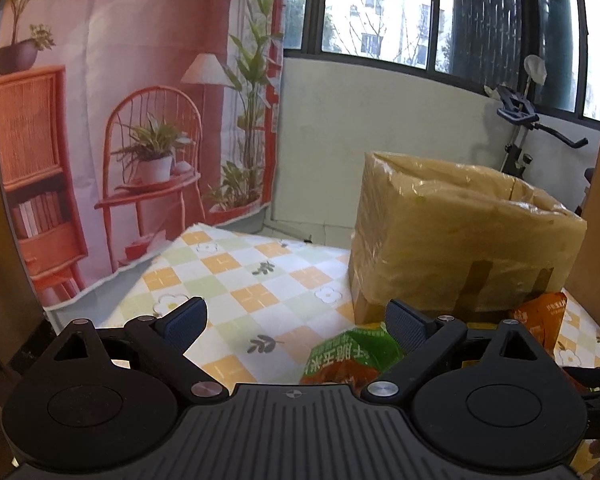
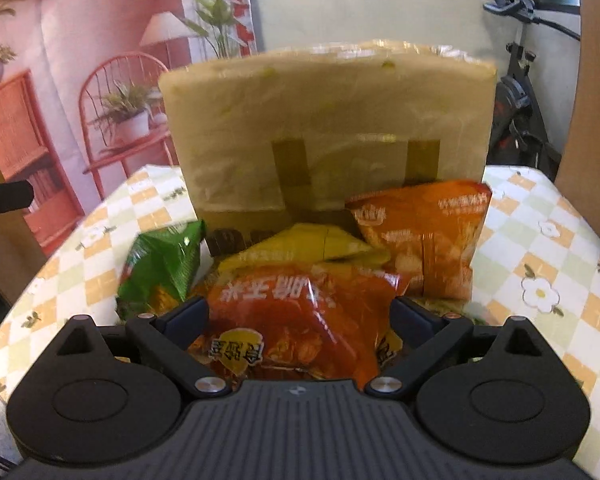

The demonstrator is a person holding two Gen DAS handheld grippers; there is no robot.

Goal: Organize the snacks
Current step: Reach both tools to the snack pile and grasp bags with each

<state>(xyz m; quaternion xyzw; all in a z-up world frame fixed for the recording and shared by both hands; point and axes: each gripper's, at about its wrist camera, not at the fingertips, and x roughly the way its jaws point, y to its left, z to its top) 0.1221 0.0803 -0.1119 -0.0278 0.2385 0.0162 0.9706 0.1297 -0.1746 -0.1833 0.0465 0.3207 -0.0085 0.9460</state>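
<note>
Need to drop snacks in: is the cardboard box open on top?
Open. In the left wrist view the box shows an open top with plastic lining its rim.

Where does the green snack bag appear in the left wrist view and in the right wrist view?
Left wrist view: the green snack bag lies low, right of centre, partly hidden behind the gripper's right finger.
Right wrist view: the same bag lies at the middle left, left of the red bag.
Shared landmark: the plastic-wrapped cardboard box stands just behind the bags in both.
</note>
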